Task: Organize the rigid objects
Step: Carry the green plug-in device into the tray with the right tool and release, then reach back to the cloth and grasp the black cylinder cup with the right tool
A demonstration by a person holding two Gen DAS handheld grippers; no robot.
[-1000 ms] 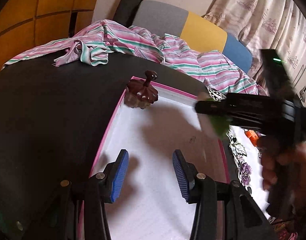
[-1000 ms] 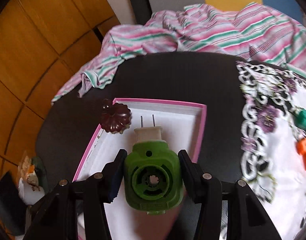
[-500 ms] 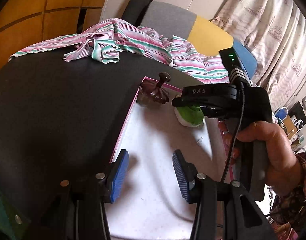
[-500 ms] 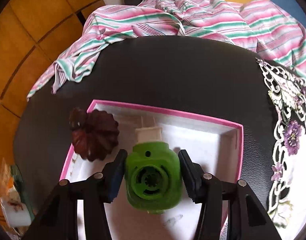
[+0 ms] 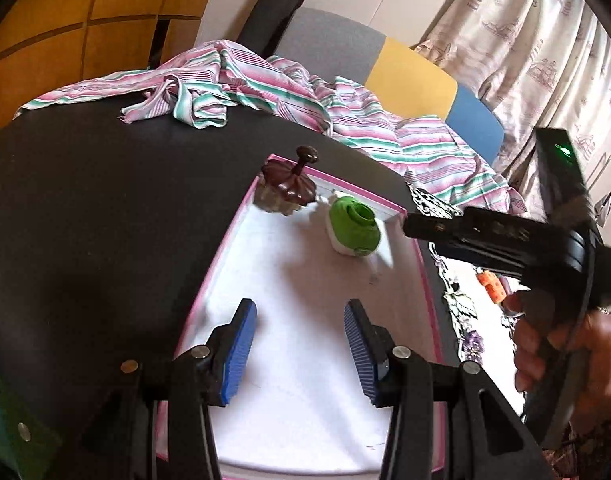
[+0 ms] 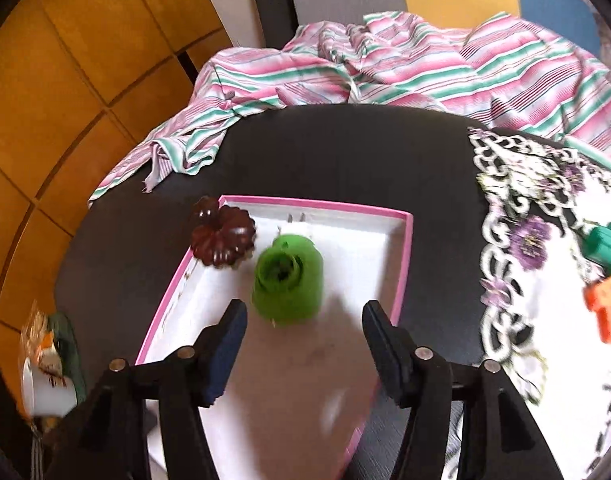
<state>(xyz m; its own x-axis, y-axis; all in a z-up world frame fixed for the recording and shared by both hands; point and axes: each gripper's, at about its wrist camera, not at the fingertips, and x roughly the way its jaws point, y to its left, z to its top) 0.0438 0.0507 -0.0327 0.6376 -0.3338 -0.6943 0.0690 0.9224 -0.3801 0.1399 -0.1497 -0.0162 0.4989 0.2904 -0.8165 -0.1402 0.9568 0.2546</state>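
A green plug-in device [image 6: 288, 278] [image 5: 352, 225] with a white base lies in the far part of a white tray with a pink rim [image 6: 403, 264] [image 5: 209, 276], beside a dark brown fluted lid with a knob [image 6: 221, 233] [image 5: 288, 183]. My right gripper [image 6: 303, 326] hangs just behind the green device, its jaws opening, pads clear of it and nothing between them. In the left wrist view it is a black tool held by a hand at the tray's right edge. My left gripper [image 5: 299, 334] hovers open and empty over the tray's near half.
The tray sits on a black round table [image 5: 85, 208]. A striped pink-and-green cloth [image 6: 385, 68] covers the far edge. A floral white mat [image 6: 545, 280] at the right carries a green piece [image 6: 603, 245] and an orange piece [image 6: 605, 312]. A cup [image 6: 45, 380] stands at the lower left.
The right gripper carried the green device into the tray, set it down beside the brown lid, let go and drew back. The left gripper stayed in place.
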